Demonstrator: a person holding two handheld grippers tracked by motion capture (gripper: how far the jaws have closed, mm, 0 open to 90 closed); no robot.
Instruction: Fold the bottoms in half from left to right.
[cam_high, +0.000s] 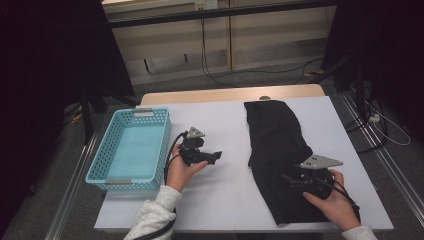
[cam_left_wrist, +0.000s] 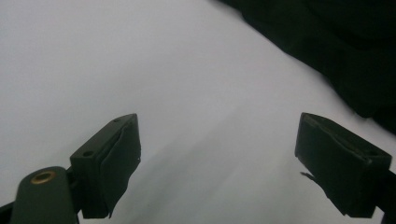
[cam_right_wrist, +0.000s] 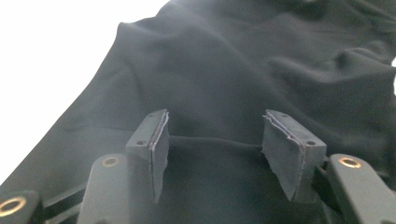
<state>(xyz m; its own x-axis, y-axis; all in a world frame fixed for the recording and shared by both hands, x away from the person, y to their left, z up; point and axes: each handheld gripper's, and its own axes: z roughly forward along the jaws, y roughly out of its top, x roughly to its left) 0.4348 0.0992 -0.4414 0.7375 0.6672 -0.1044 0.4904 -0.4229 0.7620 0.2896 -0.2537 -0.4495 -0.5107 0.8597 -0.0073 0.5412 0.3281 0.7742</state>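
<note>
Fingers (cam_right_wrist: 156, 144) of the right gripper (cam_right_wrist: 215, 140) stand partly open over the black garment (cam_high: 275, 150), pads not pressing; a fold edge runs between them. The left gripper (cam_left_wrist: 217, 149) has its jaws spread wide above the bare white table cover (cam_high: 225, 190), holding nothing. The garment lies lengthwise on the table's right half. A turquoise basket (cam_high: 102, 165) sits at left.

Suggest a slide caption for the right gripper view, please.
Right gripper, jaws open, poised over a fold in the black cloth.
</note>
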